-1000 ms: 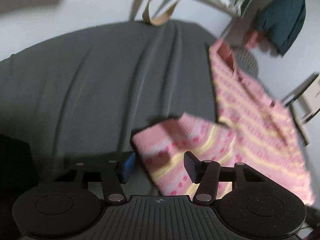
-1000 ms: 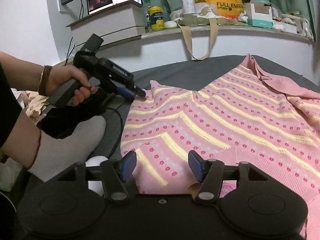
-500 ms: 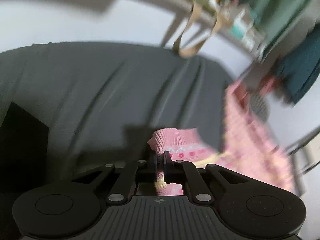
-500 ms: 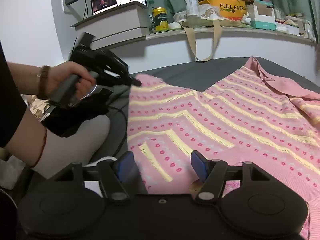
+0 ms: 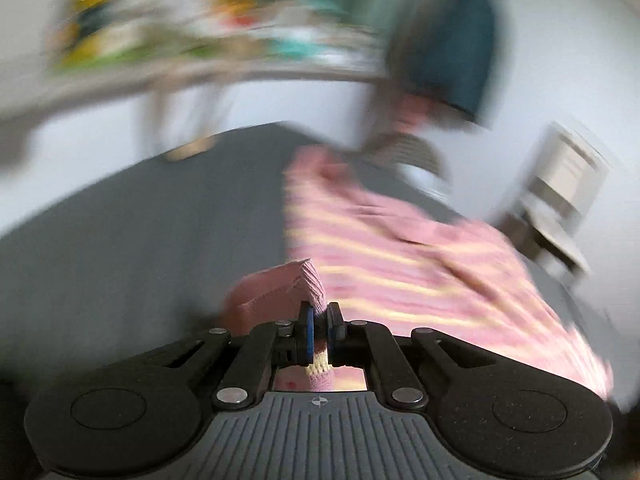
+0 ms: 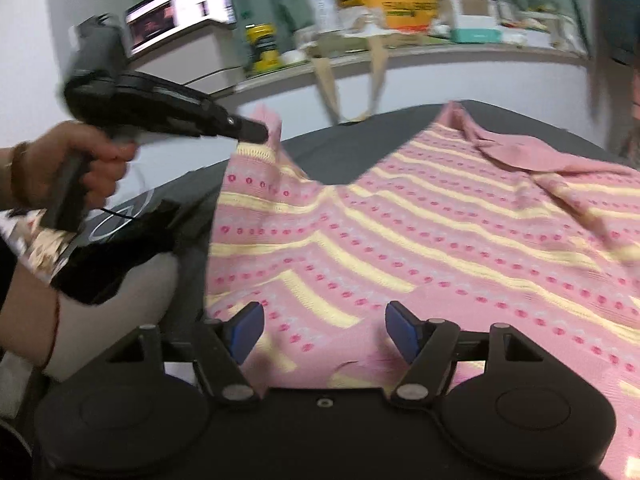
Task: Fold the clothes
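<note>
A pink knit sweater [image 6: 440, 216] with yellow stripes and red dots lies spread on a dark grey bed [image 6: 344, 152]. My left gripper [image 5: 319, 330] is shut on the sweater's sleeve cuff [image 5: 304, 284] and holds it lifted off the bed. In the right wrist view that same left gripper [image 6: 260, 134], held by a hand [image 6: 92, 164], carries the cuff high at the left. My right gripper [image 6: 324, 326] stands open just above the sweater's near hem, nothing between its blue pads [image 6: 248, 326].
A shelf [image 6: 400, 48] behind the bed holds a laptop [image 6: 180, 8], a can, a bottle and boxes. A tan bag strap [image 6: 348, 80] hangs from it. A person's knee and white sock [image 6: 116, 304] rest at the left. A dark garment [image 5: 448, 40] hangs at the right.
My left gripper went from open to shut on the sleeve cuff, then lifted it up and toward the sweater's body. The right gripper stayed open near the hem.
</note>
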A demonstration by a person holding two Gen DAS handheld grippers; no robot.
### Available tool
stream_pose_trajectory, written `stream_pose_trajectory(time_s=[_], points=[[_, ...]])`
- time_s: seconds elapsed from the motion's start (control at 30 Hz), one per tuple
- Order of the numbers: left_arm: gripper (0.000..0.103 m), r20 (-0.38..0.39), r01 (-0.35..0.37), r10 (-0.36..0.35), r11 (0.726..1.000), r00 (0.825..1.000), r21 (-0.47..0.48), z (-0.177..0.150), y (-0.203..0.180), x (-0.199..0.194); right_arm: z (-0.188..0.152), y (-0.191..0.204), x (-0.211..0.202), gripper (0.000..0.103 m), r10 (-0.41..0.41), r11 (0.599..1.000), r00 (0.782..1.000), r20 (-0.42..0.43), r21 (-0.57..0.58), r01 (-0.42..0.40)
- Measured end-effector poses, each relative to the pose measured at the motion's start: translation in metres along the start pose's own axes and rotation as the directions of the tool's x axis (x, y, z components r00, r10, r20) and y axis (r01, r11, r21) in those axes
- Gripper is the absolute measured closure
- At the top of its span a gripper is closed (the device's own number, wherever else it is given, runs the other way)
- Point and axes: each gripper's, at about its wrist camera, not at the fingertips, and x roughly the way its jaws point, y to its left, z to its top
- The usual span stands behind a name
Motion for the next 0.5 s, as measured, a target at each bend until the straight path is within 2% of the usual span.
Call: stream_pose_trajectory(time_s=[0.07, 0.13, 0.23, 0.33, 0.43, 0.5], points=[[0.098, -0.059, 0.133, -0.126, 0.98, 0.99, 0.148, 0.002, -0.044, 0.011, 0.003, -0.013, -0.006, 0.037, -0.038, 0.998, 0.999, 0.016, 0.049, 0.037], [0.097, -0.15, 0.184, -0.15, 0.952, 0.977, 0.244, -0.009, -0.075, 0.032, 0.003, -0.028, -0.011, 0.037, -0.05, 0.994, 0.999, 0.021, 0.096, 0.047], [0.097, -0.268, 0.183, -0.095, 0.928, 0.959, 0.325, -0.034, -0.088, 0.065, 0.0, -0.047, -0.014, 0.037, -0.057, 0.982, 0.998, 0.015, 0.182, 0.053], [0.097, -0.29, 0.185, -0.071, 0.902, 0.955, 0.389, -0.054, -0.098, 0.071, -0.005, -0.061, -0.013, 0.037, -0.034, 0.963, 0.999, 0.018, 0.269, 0.028], [0.097, -0.314, 0.221, -0.071, 0.852, 0.947, 0.474, -0.063, -0.116, 0.064, -0.008, -0.065, -0.008, 0.037, -0.004, 0.953, 1.0, 0.019, 0.302, -0.002], [0.097, -0.309, 0.213, -0.038, 0.803, 0.95, 0.556, -0.07, -0.125, 0.058, -0.008, -0.063, -0.008, 0.037, 0.011, 0.953, 1.0, 0.029, 0.302, -0.019]])
